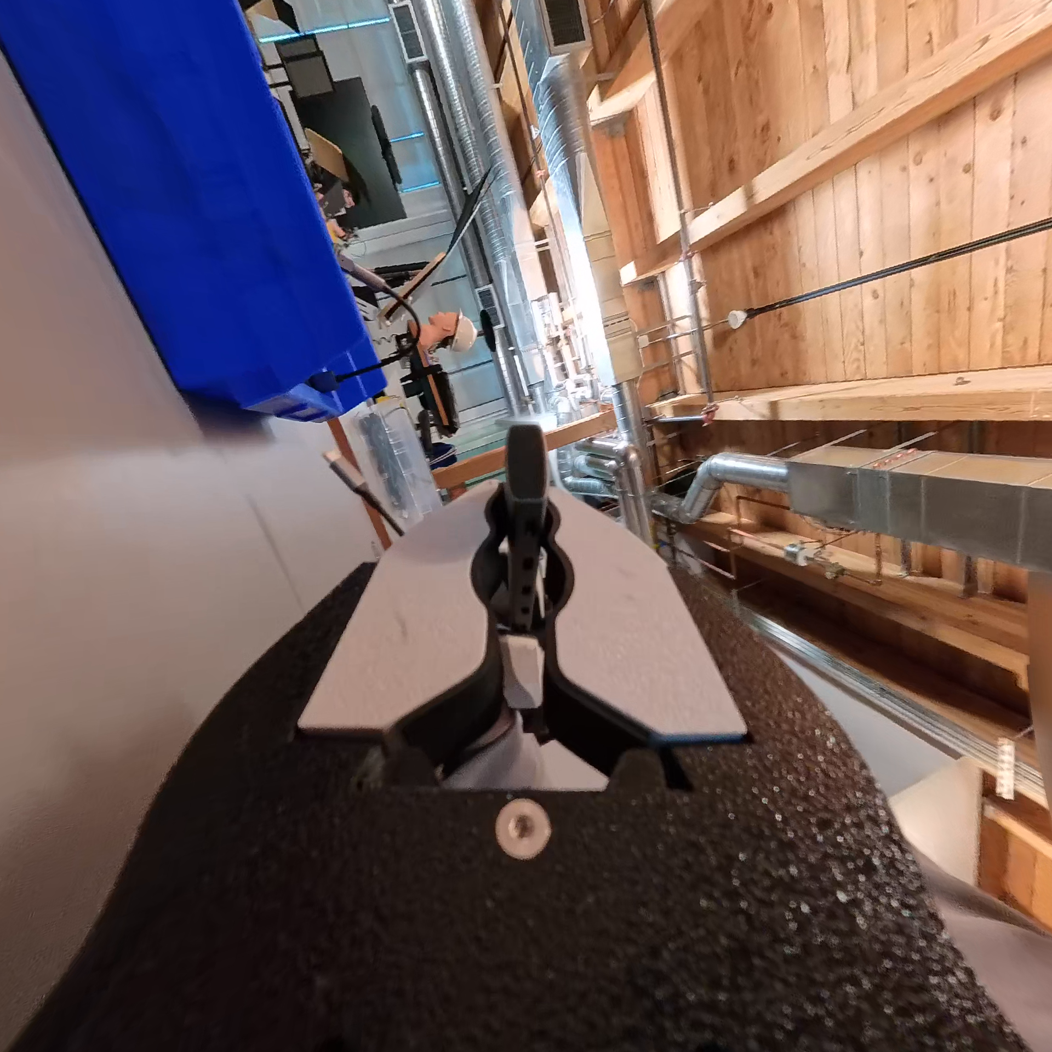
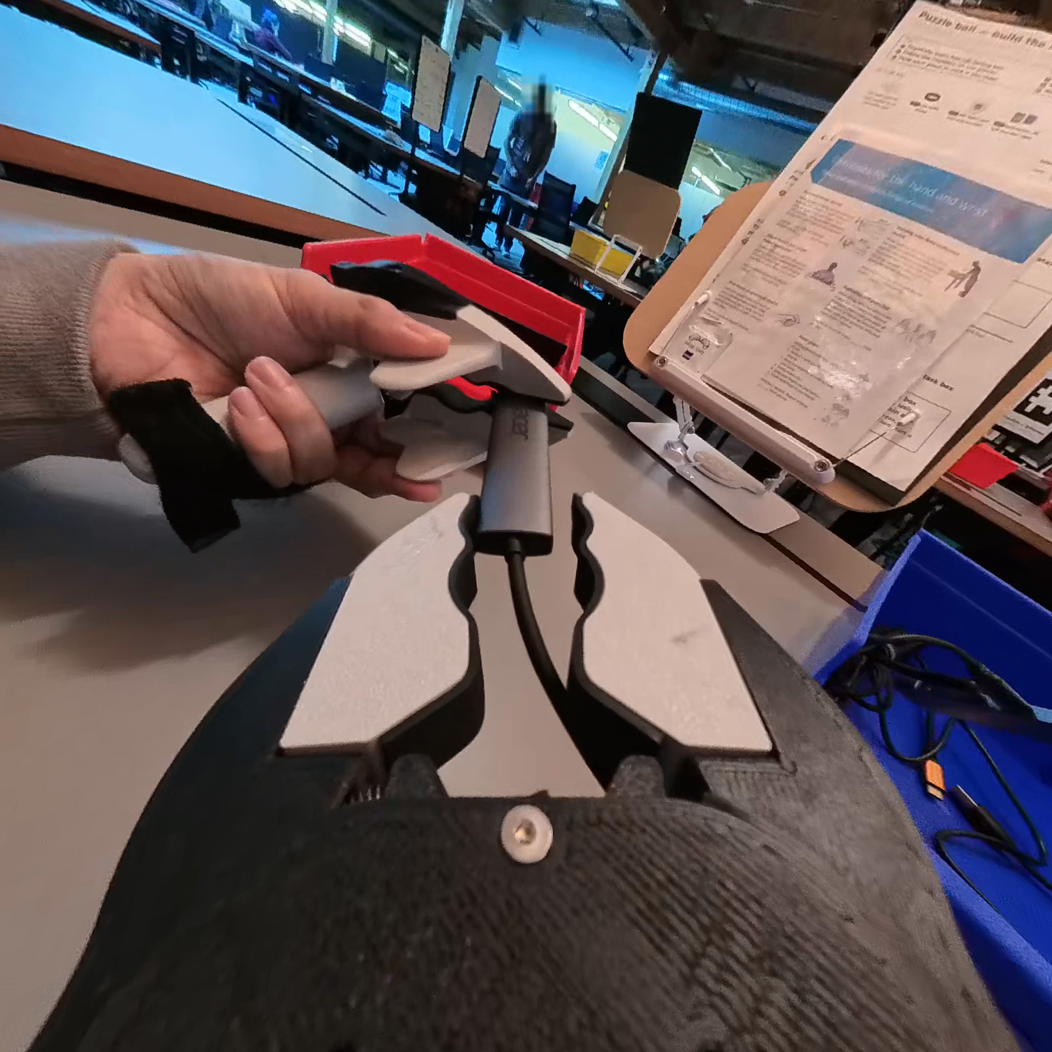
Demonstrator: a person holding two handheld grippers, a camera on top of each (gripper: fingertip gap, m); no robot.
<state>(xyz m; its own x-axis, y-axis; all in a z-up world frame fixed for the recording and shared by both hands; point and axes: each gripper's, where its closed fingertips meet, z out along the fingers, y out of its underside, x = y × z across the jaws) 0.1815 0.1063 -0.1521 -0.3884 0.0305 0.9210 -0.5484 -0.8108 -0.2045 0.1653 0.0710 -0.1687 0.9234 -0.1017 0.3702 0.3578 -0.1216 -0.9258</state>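
— Where's the adapter (image 2: 515,472)?
— Its cabled end sits between the right gripper (image 2: 519,509)'s parted jaws, seemingly untouched; the far end is clamped in the left gripper (image 2: 489,393).
— And in the left view?
— The left gripper (image 1: 522,501) pinches the adapter (image 1: 525,472), beside a blue bin (image 1: 188,188).

The left claw (image 1: 526,501) is tilted sideways and clamped tight, the right claw (image 2: 521,515) parted, level.
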